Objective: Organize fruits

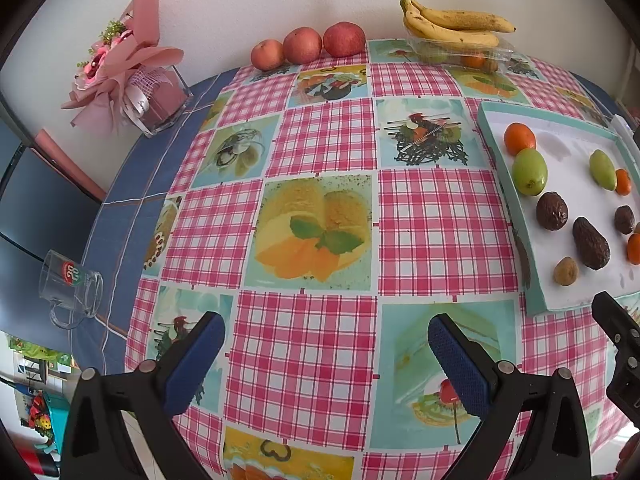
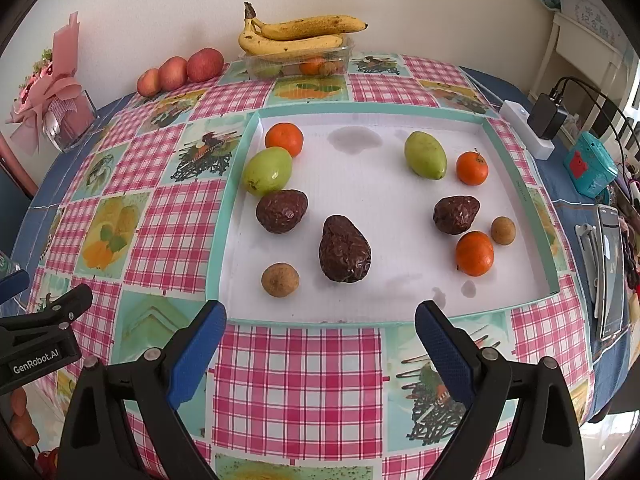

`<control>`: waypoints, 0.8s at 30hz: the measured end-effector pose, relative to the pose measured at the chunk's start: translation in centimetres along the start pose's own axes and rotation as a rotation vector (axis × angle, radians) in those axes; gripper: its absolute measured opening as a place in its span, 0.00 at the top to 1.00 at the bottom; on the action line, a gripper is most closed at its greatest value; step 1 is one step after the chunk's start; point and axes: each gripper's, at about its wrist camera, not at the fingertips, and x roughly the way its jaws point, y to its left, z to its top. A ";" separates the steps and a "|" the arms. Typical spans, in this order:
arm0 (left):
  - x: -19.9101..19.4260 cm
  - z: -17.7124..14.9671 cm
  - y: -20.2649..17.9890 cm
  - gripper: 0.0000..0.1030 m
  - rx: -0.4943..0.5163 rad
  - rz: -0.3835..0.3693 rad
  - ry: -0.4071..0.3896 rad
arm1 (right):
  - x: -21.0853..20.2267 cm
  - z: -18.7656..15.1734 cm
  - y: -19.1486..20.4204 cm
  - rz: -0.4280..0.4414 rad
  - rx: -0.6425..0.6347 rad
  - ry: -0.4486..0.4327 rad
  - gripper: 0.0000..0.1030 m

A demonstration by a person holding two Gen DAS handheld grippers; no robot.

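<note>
A shallow teal-rimmed white tray (image 2: 236,184) (image 1: 516,216) holds scattered fruit: three oranges (image 2: 284,139), two green fruits (image 2: 267,171), three dark wrinkled avocados (image 2: 344,249) and two small brown round fruits (image 2: 280,279). My right gripper (image 2: 320,320) hovers open just before the tray's near edge, nothing between its blue pads. My left gripper (image 1: 326,334) is open over the checked tablecloth, left of the tray, and holds nothing. Bananas (image 2: 296,34) (image 1: 452,24) lie on a clear plastic box (image 2: 298,62) at the back, three red apples (image 1: 308,46) (image 2: 180,72) beside it.
A pink bouquet in a glass vase (image 1: 132,76) and a glass mug (image 1: 72,288) stand at the table's left edge. On the right are a power strip with charger (image 2: 536,128), a teal box (image 2: 590,166) and a phone (image 2: 610,272). A wall runs behind.
</note>
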 end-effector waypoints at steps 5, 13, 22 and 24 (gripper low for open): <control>0.1 -0.1 0.0 0.00 0.002 -0.001 0.002 | 0.0 -0.1 0.1 0.001 -0.002 0.000 0.07; 0.1 -0.1 0.0 0.00 0.001 0.000 0.003 | 0.1 0.0 0.1 0.001 0.001 0.002 0.07; 0.2 -0.2 -0.1 0.00 0.004 -0.001 0.005 | 0.1 0.0 0.1 0.001 -0.001 0.003 0.07; 0.2 -0.1 -0.1 0.00 0.003 -0.001 0.005 | 0.1 0.0 0.1 0.001 -0.002 0.004 0.07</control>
